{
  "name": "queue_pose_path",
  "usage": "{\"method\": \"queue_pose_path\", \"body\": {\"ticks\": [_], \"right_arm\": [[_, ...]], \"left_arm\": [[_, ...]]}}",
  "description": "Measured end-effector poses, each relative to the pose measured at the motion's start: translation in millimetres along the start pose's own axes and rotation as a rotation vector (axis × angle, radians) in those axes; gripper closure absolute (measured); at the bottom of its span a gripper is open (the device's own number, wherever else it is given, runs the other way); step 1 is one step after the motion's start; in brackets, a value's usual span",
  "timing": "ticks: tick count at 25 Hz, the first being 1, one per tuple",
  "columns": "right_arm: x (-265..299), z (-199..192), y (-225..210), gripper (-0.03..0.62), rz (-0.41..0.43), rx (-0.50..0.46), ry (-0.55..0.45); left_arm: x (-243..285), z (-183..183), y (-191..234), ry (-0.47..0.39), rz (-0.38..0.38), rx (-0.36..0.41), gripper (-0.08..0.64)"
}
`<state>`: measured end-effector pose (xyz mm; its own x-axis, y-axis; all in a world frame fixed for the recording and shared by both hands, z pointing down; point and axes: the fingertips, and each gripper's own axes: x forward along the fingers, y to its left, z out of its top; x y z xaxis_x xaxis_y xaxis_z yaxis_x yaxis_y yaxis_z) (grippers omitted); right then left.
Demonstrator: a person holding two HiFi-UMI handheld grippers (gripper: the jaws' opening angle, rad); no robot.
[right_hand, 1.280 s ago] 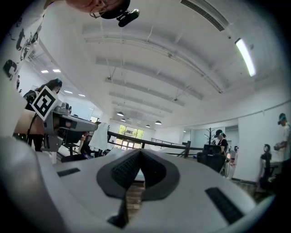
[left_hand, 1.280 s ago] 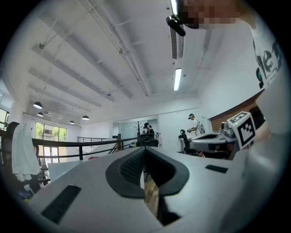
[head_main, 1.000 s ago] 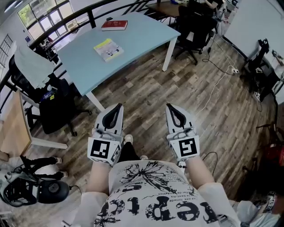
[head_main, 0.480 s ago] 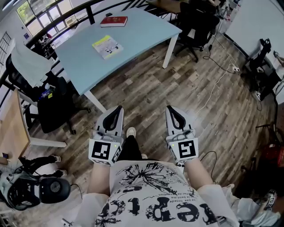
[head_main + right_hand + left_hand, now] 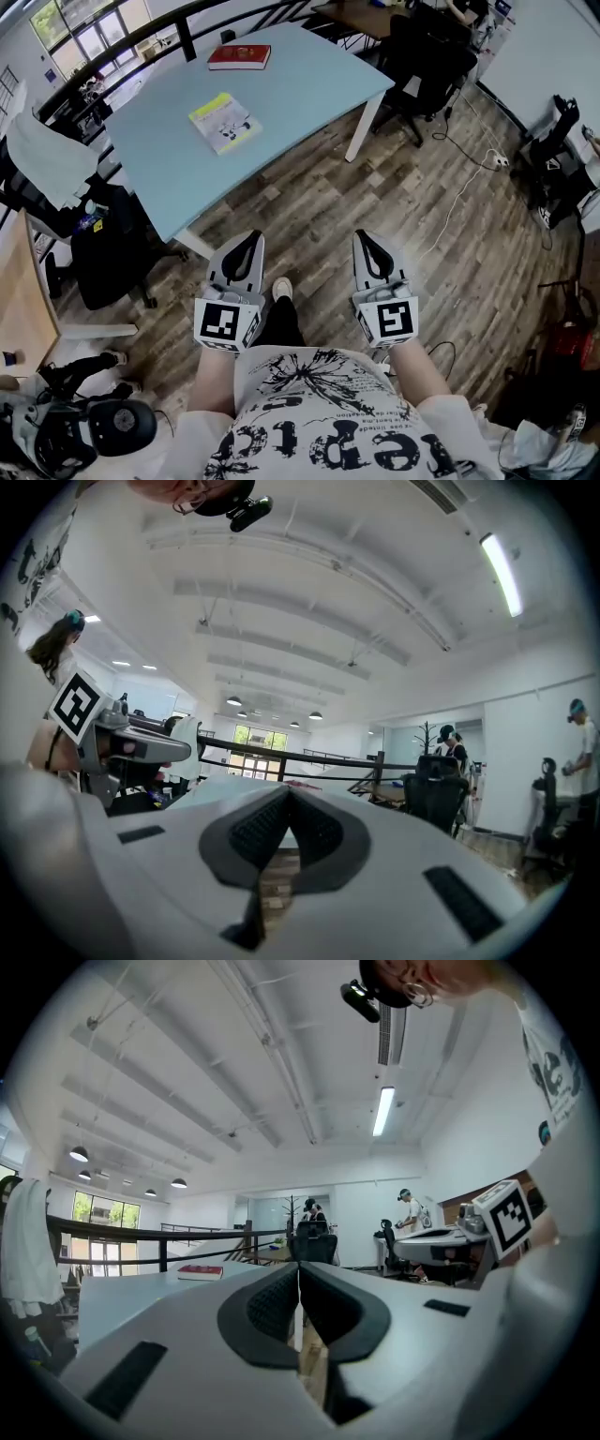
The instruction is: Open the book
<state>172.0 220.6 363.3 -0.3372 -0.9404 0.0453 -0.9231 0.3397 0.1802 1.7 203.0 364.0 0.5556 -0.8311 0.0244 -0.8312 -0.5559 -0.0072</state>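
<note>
Nearest the camera is the person's white printed T-shirt, with both forearms reaching forward from it. The left gripper and the right gripper are held level side by side over the floor, each with its marker cube toward the body. In the left gripper view the left gripper's dark pads meet with nothing between them. The right gripper view shows the right gripper likewise pressed together and empty. A shoe shows between the two tools.

The wooden plank floor runs from under the grippers out across the room. On it at the lower left lies a black headset. A white cable leads to a power strip at the right.

Ahead and to the left stands a pale blue table on white legs, well apart from both grippers. A yellow-covered book lies closed near its middle. A red book, also closed, lies near the far edge and shows low over the tabletop in the left gripper view.

Left of the table is a black office chair, with a white cloth hanging just beyond it. Another black chair stands past the table's right end. A dark railing and windows close the far side.
</note>
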Motion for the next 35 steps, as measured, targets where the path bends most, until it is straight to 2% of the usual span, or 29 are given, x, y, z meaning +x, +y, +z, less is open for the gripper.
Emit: {"method": "queue_pose_path", "body": {"ticks": [9, 20, 26, 35], "right_arm": [[177.5, 15.9, -28.3, 0.581, 0.041, -0.029, -0.009], [324.0, 1.0, -42.0, 0.581, 0.125, -0.007, -0.006], [404.1, -13.0, -60.9, 0.581, 0.231, 0.002, -0.008], [531.8, -20.9, -94.5, 0.581, 0.491, -0.014, 0.000]], "left_arm": [[126.9, 11.6, 120.0, -0.001, 0.027, -0.012, 0.540], [204.4, -10.1, 212.9, 0.066, 0.129, -0.028, 0.539], [247.9, -31.7, 242.5, 0.105, 0.233, -0.074, 0.538], [327.9, -44.7, 291.2, 0.147, 0.488, -0.120, 0.538]]}}
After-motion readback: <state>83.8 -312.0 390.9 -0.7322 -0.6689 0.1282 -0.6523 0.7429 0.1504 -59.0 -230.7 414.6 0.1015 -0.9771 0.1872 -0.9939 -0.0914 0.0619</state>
